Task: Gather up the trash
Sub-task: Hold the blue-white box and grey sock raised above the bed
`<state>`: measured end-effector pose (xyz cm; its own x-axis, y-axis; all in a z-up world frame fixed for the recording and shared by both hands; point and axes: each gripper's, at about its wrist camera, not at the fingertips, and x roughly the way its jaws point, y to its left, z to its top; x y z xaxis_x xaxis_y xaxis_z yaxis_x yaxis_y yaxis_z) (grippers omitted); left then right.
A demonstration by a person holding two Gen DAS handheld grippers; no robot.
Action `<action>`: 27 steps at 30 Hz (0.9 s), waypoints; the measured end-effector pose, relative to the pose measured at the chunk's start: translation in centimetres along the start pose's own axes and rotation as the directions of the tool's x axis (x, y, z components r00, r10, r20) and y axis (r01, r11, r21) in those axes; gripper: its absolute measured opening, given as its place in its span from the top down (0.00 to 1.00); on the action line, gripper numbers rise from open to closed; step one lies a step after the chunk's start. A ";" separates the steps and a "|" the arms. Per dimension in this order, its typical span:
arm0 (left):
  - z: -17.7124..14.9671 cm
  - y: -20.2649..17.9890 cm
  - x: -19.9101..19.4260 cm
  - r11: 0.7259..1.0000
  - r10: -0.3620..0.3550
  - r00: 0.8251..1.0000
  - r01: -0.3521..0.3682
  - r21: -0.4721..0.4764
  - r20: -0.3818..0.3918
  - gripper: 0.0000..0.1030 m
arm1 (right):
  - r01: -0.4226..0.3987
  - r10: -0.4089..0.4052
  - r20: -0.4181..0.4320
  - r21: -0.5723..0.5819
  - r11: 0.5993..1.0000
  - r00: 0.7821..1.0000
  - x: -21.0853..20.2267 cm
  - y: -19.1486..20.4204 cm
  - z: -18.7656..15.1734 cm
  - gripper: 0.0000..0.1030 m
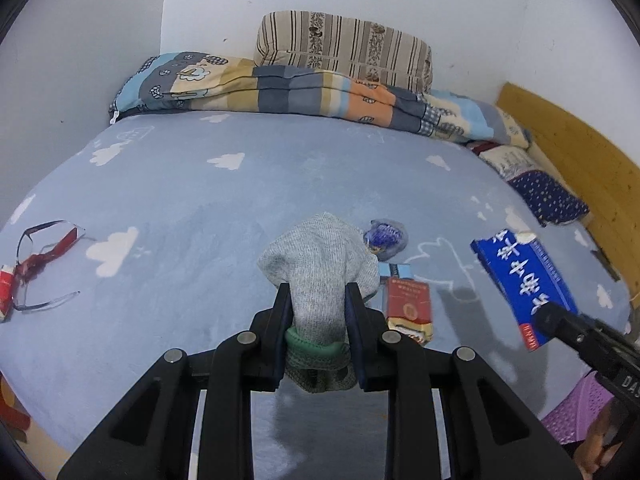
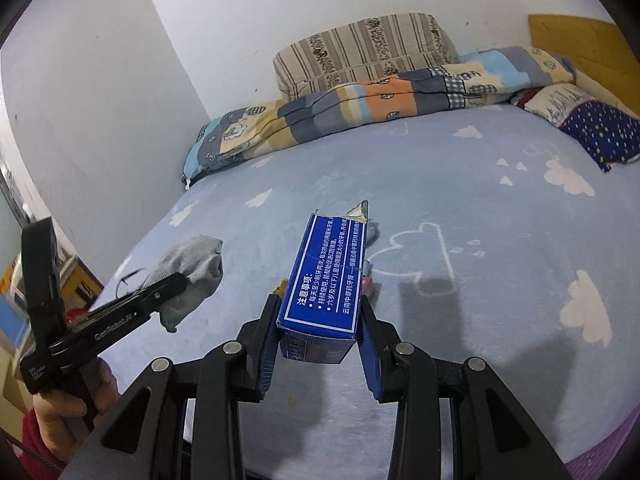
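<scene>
My left gripper (image 1: 318,300) is shut on a grey sock (image 1: 320,264) with a green cuff, held up over the blue cloud-print bed (image 1: 200,200). From the right wrist view the same sock (image 2: 192,268) hangs at the left gripper's tip (image 2: 180,280). My right gripper (image 2: 320,312) is shut on a long blue toothpaste box (image 2: 328,276), lifted off the bed; the box (image 1: 524,280) also shows at the right of the left wrist view. On the bed lie a red cigarette pack (image 1: 408,308) and a crumpled blue wrapper (image 1: 386,238).
Red-armed glasses (image 1: 44,256) lie at the bed's left edge beside a small red pack (image 1: 6,292). A folded patterned quilt (image 1: 280,88) and striped pillow (image 1: 344,48) sit at the wall. A star-print pillow (image 1: 548,196) lies by the wooden headboard (image 1: 572,144). A purple basket (image 1: 576,412) is at lower right.
</scene>
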<state>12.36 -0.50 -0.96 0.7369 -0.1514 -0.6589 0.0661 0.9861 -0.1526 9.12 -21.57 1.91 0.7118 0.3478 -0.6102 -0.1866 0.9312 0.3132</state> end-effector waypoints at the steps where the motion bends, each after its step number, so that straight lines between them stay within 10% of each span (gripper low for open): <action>1: -0.1 -0.2 0.1 1.000 0.006 1.000 -0.006 0.010 0.000 0.76 | 0.005 -0.005 0.001 -0.009 1.000 1.000 0.0 0.1 0.0 0.63; 27: -1.0 -3.4 -1.4 0.976 0.112 0.984 -0.134 0.170 0.137 0.76 | 0.016 -0.016 0.012 -0.039 0.999 1.000 0.1 0.3 -0.3 0.63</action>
<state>10.44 -3.73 -0.23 0.8249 -0.0295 -0.5645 0.0800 0.9947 0.0650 8.91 -21.23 1.71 0.7229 0.3318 -0.6061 -0.2010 0.9402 0.2749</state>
